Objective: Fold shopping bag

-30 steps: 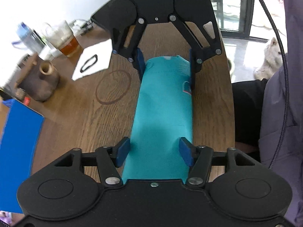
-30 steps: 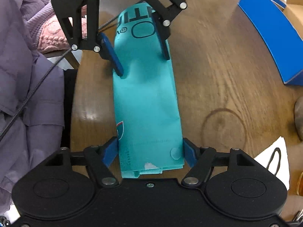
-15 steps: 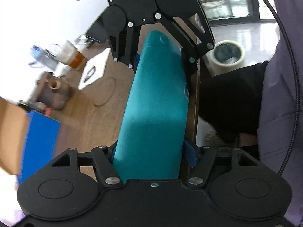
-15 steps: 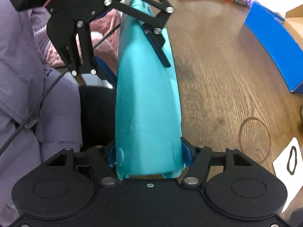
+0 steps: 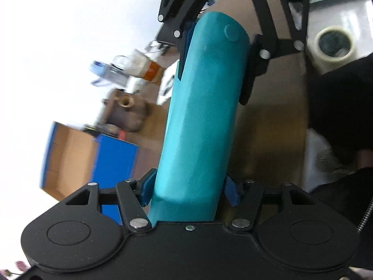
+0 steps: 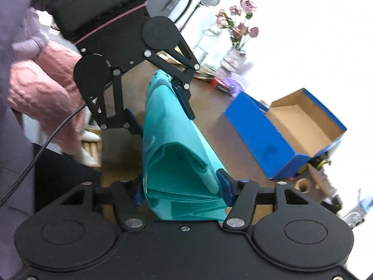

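Above the wooden bench [image 5: 268, 126], a folded teal shopping bag [image 5: 200, 116] is held lifted as a long narrow strip between two handheld tools, one at each end. For this step, which I judge to be bringing the two ends together for the next fold, the strip should stay taut and level so its layers do not slide apart. At one end the left gripper [image 5: 188, 186] has the bag between its blue pads; its jaws are opening a little, so the hold there looks light and is best firmed up before any further movement. At the other end the right gripper [image 6: 183, 187] is closing its jaws on the stacked, pleated edges of the bag [image 6: 177, 163], and those loose layers, fanned out at the near end, are what could slip. Squeezing them flat and square inside the pads would keep the fold tidy. Lowering the strip back onto bare wood, clear of the open blue box [image 6: 286, 135] and the brown vase [image 5: 128, 114] near it, would let one end be laid over the other with edges matched. A small round snap [image 5: 233, 32] near the far end can serve as an alignment mark.
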The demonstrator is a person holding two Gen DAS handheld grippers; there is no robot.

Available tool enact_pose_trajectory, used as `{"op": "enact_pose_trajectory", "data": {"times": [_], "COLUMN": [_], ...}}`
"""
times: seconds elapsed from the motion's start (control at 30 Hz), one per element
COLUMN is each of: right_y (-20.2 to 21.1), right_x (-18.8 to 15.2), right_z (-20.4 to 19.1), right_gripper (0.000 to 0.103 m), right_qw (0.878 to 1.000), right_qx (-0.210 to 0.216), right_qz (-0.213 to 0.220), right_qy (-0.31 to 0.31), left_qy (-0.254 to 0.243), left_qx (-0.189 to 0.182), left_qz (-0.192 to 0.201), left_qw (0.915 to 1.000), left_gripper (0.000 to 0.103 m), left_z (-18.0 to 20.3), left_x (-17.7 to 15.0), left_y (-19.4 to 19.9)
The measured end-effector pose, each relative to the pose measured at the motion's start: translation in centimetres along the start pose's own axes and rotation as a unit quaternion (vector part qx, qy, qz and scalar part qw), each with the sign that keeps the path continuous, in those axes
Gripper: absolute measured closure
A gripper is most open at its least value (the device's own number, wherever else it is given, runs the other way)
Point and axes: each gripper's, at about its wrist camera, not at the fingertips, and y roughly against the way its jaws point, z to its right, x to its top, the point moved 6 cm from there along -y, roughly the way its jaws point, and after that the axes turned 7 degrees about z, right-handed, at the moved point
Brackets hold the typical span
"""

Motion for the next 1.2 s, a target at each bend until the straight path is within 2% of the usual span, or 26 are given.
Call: {"op": "enact_pose_trajectory", "data": {"times": [0.03,0.07,0.1,0.17,0.2,0.27,0.3,0.33,0.37,0.4,0.47,0.53,0.63,0.67,0.7,0.77,0.83,0.9,0.97,1.03,1.07,1.1,1.13,1.17,1.2], "right_y": [-0.1,-0.3,-0.8,-1.7,-2.6,-4.0,-4.3,-4.2,-4.1,-3.9,-3.5,-2.6,-0.4,0.6,1.8,2.9,2.9,0.5,-1.9,-3.1,-3.6,-4.1,-3.8,-3.7,-3.7], "right_x": [-0.3,-0.7,-1.3,-2.0,-2.7,-3.7,-3.9,-3.9,-3.8,-3.8,-3.7,-3.5,-3.3,-3.1,-2.7,-2.4,-3.9,-5.0,-6.8,-7.7,-7.9,-8.1,-8.5,-8.3,-7.8], "right_z": [0.0,-0.3,-1.0,-2.0,-1.9,-2.1,-2.2,-2.2,-2.1,-2.0,-1.5,-1.0,0.0,0.6,1.7,4.1,7.2,9.1,9.4,9.2,8.9,8.6,8.4,8.1,7.7], "right_gripper": [0.063,0.063,0.063,0.064,0.064,0.06,0.054,0.044,0.041,0.037,0.03,0.022,0.022,0.022,0.022,0.022,0.022,0.022,0.028,0.038,0.04,0.046,0.05,0.053,0.063], "right_qw": [1.0,0.999,0.994,0.986,0.985,0.981,0.979,0.978,0.975,0.975,0.976,0.978,0.994,0.998,0.999,0.987,0.96,0.938,0.917,0.907,0.906,0.906,0.907,0.913,0.922], "right_qx": [-0.01,-0.022,-0.046,-0.062,-0.063,-0.07,-0.072,-0.072,-0.07,-0.068,-0.063,-0.06,-0.032,-0.019,-0.004,-0.007,-0.026,-0.022,-0.002,0.015,0.023,0.031,0.033,0.032,0.032], "right_qz": [0.0,-0.004,-0.013,-0.027,-0.048,-0.064,-0.063,-0.05,-0.033,-0.025,-0.024,-0.032,-0.033,-0.027,-0.01,0.014,0.021,0.012,0.004,0.003,0.004,0.005,0.006,0.008,0.01], "right_qy": [0.014,0.036,0.095,0.15,0.156,0.168,0.178,0.192,0.207,0.212,0.209,0.195,0.098,0.044,-0.038,-0.162,-0.279,-0.347,-0.399,-0.42,-0.422,-0.421,-0.42,-0.406,-0.387], "left_qy": [-0.002,-0.004,-0.001,0.013,0.022,0.029,0.03,0.031,0.036,0.044,0.044,0.042,0.036,0.03,0.022,0.007,-0.002,-0.006,0.004,0.021,0.03,0.037,0.04,0.041,0.038], "left_qx": [0.014,0.025,0.029,0.025,0.024,0.025,0.027,0.027,0.024,0.023,0.032,0.028,0.019,0.02,0.021,0.022,0.027,0.021,0.004,-0.013,-0.023,-0.031,-0.037,-0.038,-0.033], "left_qz": [-0.005,-0.011,-0.014,-0.015,-0.017,-0.02,-0.023,-0.025,-0.03,-0.034,-0.038,-0.046,-0.042,-0.042,-0.043,-0.043,-0.042,-0.046,-0.048,-0.047,-0.045,-0.04,-0.035,-0.027,-0.018], "left_qw": [0.9999,0.9996,0.9995,0.9995,0.9993,0.9991,0.9989,0.9988,0.9986,0.9982,0.9978,0.9976,0.9983,0.9985,0.9986,0.9988,0.9988,0.9987,0.9988,0.9986,0.9983,0.998,0.9979,0.9981,0.9986], "left_gripper": [0.039,0.036,0.033,0.029,0.029,0.029,0.029,0.035,0.043,0.044,0.059,0.065,0.071,0.071,0.072,0.072,0.071,0.068,0.061,0.054,0.049,0.047,0.039,0.033,0.03], "left_z": [-0.2,-0.4,-0.6,-1.1,-1.3,-1.6,-1.8,-1.9,-2.0,-2.2,-2.4,-2.5,-2.1,-1.9,-1.5,-0.8,0.0,0.8,1.1,0.8,0.5,0.1,-0.1,-0.6,-1.4], "left_x": [-0.2,-0.5,-0.7,-0.8,-0.9,-1.2,-1.3,-1.5,-1.5,-1.6,-1.7,-1.8,-1.6,-1.6,-1.6,-1.5,-1.5,-1.6,-1.9,-2.1,-2.2,-2.1,-2.1,-2.0,-2.0], "left_y": [-0.2,-0.1,0.0,0.3,0.5,0.3,0.0,-0.3,-0.8,-1.5,-2.4,-3.1,-3.3,-3.3,-3.2,-3.0,-2.5,-2.0,-1.3,-0.1,0.6,1.2,1.7,2.2,2.8]}}
